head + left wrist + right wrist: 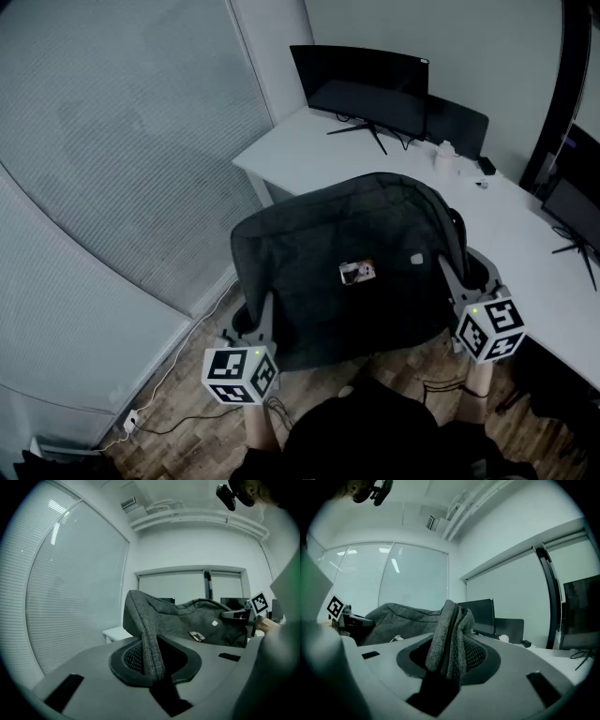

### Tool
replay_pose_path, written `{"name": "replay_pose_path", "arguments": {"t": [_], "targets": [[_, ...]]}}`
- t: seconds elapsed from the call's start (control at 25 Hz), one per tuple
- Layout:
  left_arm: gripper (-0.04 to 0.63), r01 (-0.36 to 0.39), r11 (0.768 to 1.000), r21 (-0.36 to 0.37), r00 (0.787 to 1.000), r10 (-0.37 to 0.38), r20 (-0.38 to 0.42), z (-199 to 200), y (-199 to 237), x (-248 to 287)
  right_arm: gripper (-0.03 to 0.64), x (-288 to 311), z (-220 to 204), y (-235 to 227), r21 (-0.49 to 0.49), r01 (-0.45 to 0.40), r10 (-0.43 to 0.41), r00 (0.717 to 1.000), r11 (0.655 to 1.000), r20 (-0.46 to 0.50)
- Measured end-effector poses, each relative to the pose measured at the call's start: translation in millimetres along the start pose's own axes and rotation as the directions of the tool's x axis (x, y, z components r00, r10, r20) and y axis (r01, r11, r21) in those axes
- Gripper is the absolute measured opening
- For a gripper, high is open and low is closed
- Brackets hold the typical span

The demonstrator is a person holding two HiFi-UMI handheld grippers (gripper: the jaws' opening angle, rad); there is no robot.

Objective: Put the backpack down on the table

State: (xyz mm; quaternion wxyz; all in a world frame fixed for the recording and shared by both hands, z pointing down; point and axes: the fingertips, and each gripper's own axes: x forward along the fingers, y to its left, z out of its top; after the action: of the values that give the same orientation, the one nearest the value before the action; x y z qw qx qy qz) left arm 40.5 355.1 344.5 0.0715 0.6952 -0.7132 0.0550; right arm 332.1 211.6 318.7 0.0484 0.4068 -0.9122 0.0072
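A dark grey fabric backpack (347, 267) hangs in the air in front of me, stretched flat between both grippers, over the near edge of the white table (309, 155). My left gripper (263, 317) is shut on the backpack's lower left edge; a fold of grey cloth (149, 644) stands pinched between its jaws. My right gripper (454, 278) is shut on the right side, with a bunched fold of cloth (449, 639) in its jaws. A small tag (357, 272) shows on the backpack's face.
A black monitor (361, 86) and a second dark screen (457, 122) stand at the back of the table, with small items (448, 155) beside them. Another monitor (574, 206) stands at the right. Blinds (112, 141) cover the window at left. Cables (178, 394) lie on the wooden floor.
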Motion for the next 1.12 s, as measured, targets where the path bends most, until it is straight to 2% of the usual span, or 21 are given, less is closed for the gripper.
{"name": "replay_pose_path", "arguments": {"t": [0.72,1.12], "targets": [[0.054,-0.029,0.999,-0.014,0.999,0.029,-0.044,-10,-11,0,0.135,-2,-12,-9,0.018,-0.035,0.036,0.999,0.999,-0.028],[0.054,-0.047,0.998,-0.032,0.996,0.044,-0.072,-19,-4,19,0.135,25,-20,-18,0.028,-0.057,0.058,0.997,0.998,-0.056]]}}
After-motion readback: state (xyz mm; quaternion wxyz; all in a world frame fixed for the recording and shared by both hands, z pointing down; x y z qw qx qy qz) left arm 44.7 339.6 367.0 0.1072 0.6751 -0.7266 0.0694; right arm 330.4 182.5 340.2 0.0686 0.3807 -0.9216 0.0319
